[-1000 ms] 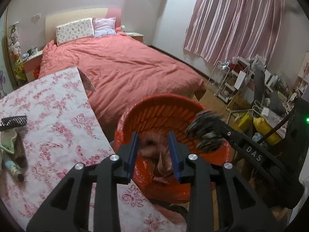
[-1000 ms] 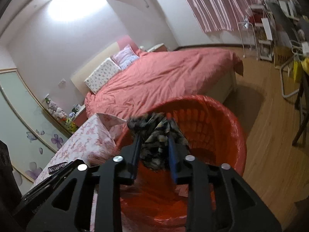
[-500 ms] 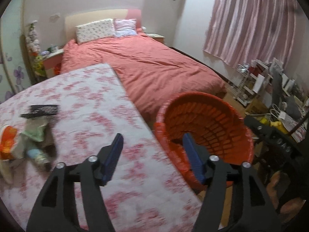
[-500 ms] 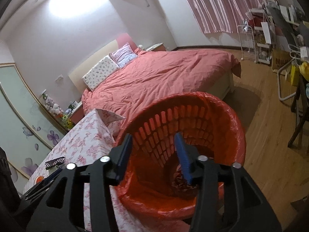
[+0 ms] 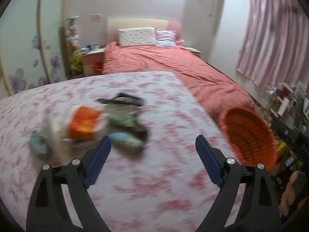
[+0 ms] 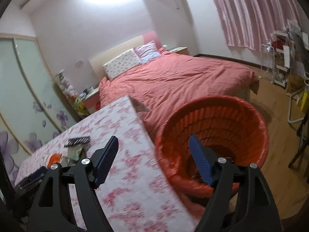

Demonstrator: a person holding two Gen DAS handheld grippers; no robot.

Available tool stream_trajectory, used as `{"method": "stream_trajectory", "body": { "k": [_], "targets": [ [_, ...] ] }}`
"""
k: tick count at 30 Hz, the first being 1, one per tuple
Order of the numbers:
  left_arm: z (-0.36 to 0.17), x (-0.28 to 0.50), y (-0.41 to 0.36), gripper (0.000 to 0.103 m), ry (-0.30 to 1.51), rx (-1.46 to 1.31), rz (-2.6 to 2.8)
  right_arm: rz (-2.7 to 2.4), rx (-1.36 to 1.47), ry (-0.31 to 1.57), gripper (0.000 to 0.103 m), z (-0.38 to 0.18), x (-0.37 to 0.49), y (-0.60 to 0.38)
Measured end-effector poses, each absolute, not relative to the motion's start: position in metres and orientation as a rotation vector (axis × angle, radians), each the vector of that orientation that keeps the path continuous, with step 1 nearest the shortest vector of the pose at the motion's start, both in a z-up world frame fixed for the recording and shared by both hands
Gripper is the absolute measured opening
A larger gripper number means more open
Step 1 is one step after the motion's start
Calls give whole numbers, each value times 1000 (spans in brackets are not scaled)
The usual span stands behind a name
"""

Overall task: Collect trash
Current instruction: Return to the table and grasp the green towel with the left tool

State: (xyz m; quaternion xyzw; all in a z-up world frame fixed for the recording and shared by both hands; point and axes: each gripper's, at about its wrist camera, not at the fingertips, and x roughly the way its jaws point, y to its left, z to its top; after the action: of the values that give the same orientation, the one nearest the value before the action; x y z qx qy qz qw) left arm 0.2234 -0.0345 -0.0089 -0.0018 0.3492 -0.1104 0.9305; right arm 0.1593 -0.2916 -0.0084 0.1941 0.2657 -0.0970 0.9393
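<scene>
My left hand-held gripper [image 5: 152, 147] hung over the floral worktop [image 5: 154, 183] with its jaws spread wide and nothing between them; they had just been opening. My right hand-held gripper [image 6: 153, 147] was likewise spread and empty, its jaws just opened too, one jaw over the worktop edge and the other over the mouth of the orange trash basket [image 6: 256, 127], which stood on the floor just beside the worktop.

The remaining trash lay in a loose heap ahead and to the left of my left jaws, blurred in that view: an orange-and-white wrapper [image 5: 85, 123], a pale green crumpled packet [image 5: 121, 118], a light blue tube-like item [image 5: 125, 139] nearest the jaw tip, a whitish scrap [image 5: 48, 131], and a black comb-like piece [image 5: 123, 100] at the far side. I judged these light, soft and crinkly, likely to slip or fold under the pads, so a pinch across a bunched middle would have served better than a thin edge. The blue item looked rounder and might have rolled; I would have taken it across its width.
</scene>
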Motion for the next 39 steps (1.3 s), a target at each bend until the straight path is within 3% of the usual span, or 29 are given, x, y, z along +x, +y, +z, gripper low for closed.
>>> {"method": "stream_trajectory", "body": {
  "k": [6,11,17,28,33,39],
  "targets": [
    [-17,224,63,87,703,-47,-37,-180,281,579,88,-13,165,-249],
    [-35,233,140,86,747,-147,82,-145,232,611,88,-20,171,-216],
    [-61,254,187,71,827,-255,114,-91,199,671,88,-31,185,-183],
    [-84,285,194,46,879,-288,100,-38,152,718,88,-43,203,-147],
    [-86,287,194,17,878,-233,74,2,139,732,88,-48,211,-132],
    [-87,279,210,17,882,-174,91,82,121,760,84,-57,231,-109]
  ]
}}
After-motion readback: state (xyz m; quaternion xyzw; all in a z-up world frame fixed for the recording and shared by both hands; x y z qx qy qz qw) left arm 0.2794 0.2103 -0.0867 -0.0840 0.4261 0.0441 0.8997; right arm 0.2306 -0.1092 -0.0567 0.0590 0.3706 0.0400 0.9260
